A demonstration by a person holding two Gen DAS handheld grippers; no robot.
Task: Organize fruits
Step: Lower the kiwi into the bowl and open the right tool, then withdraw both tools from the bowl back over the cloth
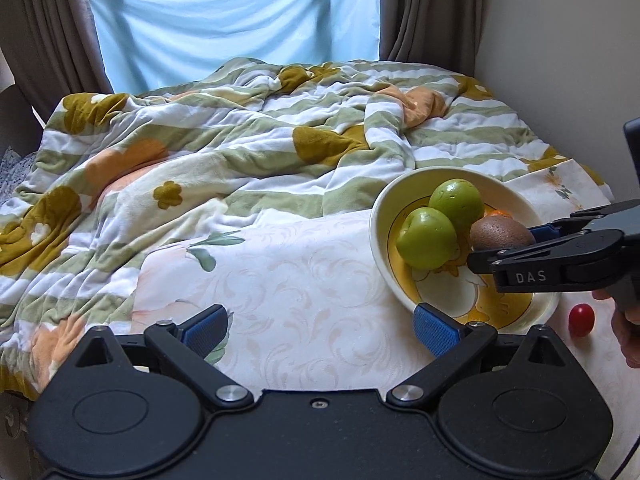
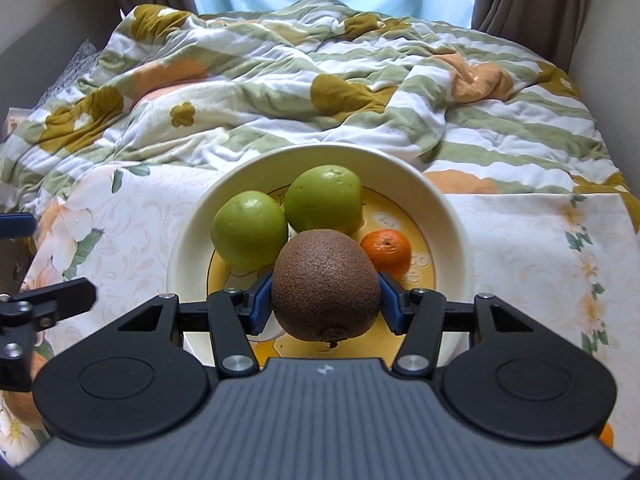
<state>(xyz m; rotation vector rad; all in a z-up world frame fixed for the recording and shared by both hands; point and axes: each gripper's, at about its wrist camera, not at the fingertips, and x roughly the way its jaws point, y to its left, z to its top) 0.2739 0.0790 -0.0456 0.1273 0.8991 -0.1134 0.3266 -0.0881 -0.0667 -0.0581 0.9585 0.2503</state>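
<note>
Kiwi (image 2: 326, 284): brown, fuzzy, one piece, clamped between the blue pads (image 2: 258, 304) of the right tool (image 2: 325, 305), stem end toward the camera. It sits over the near part of the bowl (image 2: 448, 208); whether it touches the bowl floor cannot be told.

Bowl: cream rim, yellow inside with a cartoon print, standing on the pale floral sheet (image 2: 532, 240) at the near right of the bed.

Green apples: two, side by side in the far left of the bowl. Left apple (image 2: 249, 229) and right apple (image 2: 323, 198) touch each other, and both sit just behind the kiwi.

Mandarin (image 2: 386, 252): small, orange, in the bowl to the right of the kiwi, just beside it.

Cherry tomato (image 1: 581, 320): red, lying on the sheet outside the bowl, near its right rim in the left wrist view.

Left tool (image 1: 320, 326): spread wide with nothing between its pads, held low over the sheet to the left of the bowl; its right pad (image 1: 434, 330) lies close to the bowl's near rim.

Quilt (image 1: 224, 132): green and white stripes with mustard and orange flowers, rumpled across the far half of the bed.

Curtains: pale blue cloth (image 1: 236, 20) at the far end, with brown drapes (image 1: 44, 28) on either side.
</note>
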